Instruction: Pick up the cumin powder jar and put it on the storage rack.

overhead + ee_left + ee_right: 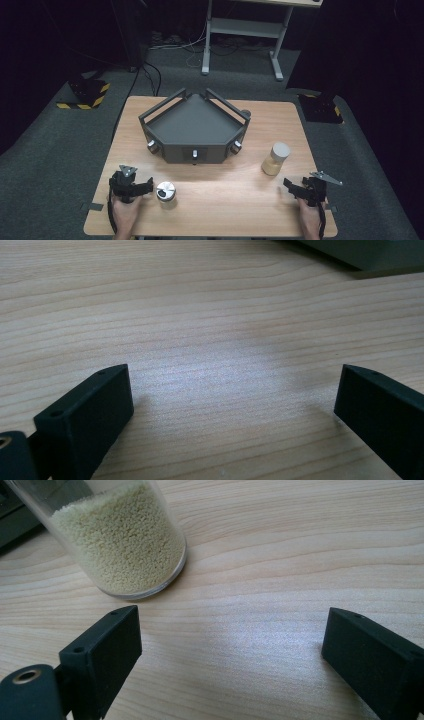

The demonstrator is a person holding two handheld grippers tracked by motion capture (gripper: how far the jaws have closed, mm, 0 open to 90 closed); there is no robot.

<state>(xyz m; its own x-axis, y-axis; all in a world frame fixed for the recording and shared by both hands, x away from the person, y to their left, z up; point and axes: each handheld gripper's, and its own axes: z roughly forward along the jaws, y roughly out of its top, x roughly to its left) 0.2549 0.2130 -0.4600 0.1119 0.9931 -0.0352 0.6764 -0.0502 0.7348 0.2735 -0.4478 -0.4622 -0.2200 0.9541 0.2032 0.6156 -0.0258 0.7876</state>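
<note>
Both grippers, left (146, 187) and right (289, 184), stand apart and empty; risk: the right's 2 jaws could tip the tall jar (120, 540) on approach.

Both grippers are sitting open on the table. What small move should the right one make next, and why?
Probably ease the right gripper forward and toward its left jaw, to bring the clear jar of pale grains between the jaws. They stand wide with only bare table between them, and the jar stands upright just beyond the left jaw, untouched. In the high view it is the thing nearest that gripper.
</note>
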